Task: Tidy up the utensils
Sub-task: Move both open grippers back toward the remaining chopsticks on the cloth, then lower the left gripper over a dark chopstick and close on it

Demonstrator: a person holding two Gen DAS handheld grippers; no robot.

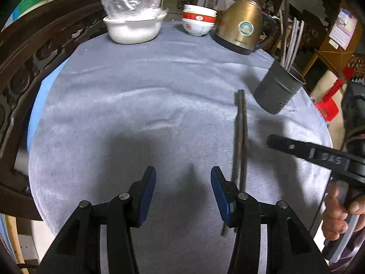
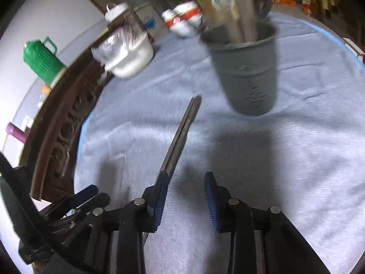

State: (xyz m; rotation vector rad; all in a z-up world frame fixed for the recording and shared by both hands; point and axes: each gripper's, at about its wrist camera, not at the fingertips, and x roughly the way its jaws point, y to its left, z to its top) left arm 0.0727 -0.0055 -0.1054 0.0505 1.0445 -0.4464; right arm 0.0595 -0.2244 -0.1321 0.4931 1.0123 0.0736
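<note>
Your left tool (image 1: 183, 182) hangs wide open over the grey cloth on the tabletop (image 1: 127, 105) with nothing between its pads, and the pair of dark chopsticks (image 1: 240, 141) lies on the cloth just beside its right pad, running straight away from you. Your right tool (image 2: 185, 189) is also spread wide and empty; in its own view the chopsticks pass along the outer face of its left finger (image 2: 159, 196), not through the gap, so closing now would catch nothing. Judging from this, the step in hand is picking up the chopsticks, so slide the right tool leftward until both sticks sit between the pads, grip near the end closest to you, and close firmly so they stay together as one bundle. Keep the left tool back, since the two tools crowd the same patch of cloth. Ahead and to the right of the sticks stands the grey utensil holder (image 2: 248, 68), upright, with something tall already inside it that is too blurred to name. Lift the sticks clear, tip them upright, and lower them in without knocking the holder. Beyond it sit the brass kettle (image 1: 241, 25), the stacked bowls (image 1: 199, 22) and the white pot (image 1: 134, 28).
</note>
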